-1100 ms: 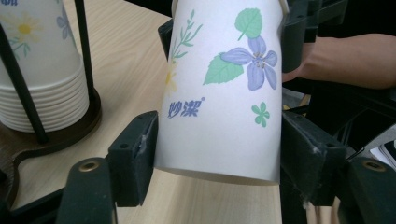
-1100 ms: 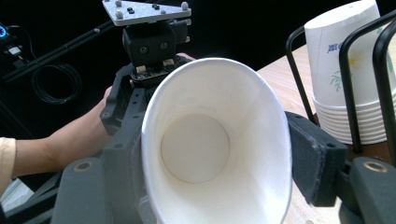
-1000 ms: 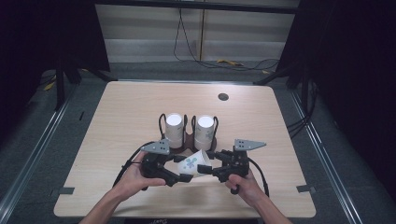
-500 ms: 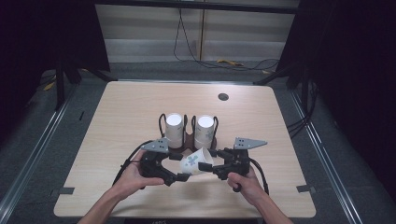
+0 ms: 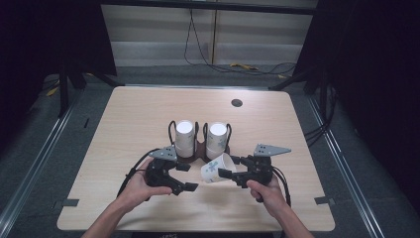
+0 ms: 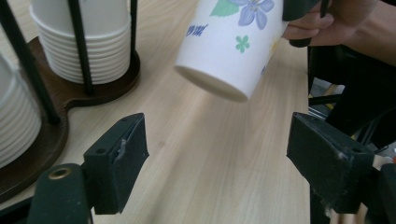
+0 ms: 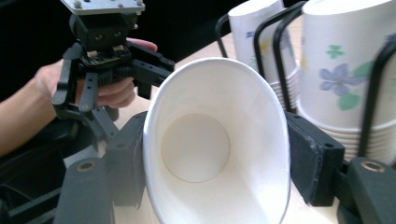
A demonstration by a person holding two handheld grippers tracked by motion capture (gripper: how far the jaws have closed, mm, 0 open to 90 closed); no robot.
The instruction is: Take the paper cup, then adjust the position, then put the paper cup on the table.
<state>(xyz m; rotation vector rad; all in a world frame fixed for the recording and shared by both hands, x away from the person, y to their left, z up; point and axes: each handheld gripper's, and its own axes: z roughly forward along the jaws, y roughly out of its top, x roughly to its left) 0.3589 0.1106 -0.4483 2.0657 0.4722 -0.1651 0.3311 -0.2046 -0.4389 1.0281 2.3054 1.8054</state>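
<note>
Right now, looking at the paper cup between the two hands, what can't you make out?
- Paper cup: the left gripper view's top edge cuts off its rim end.
- Blue print on it: blurred, unreadable in the left gripper view.
- Cup stacks: count too small to tell in the high view.
- Wooden holder base: partly cut off by the left gripper view's left edge.

Lab: black curtains (image 5: 44, 44), floor cables (image 5: 208, 54).

White paper cup (image 6: 232, 46) with blue and green flowers.
</note>
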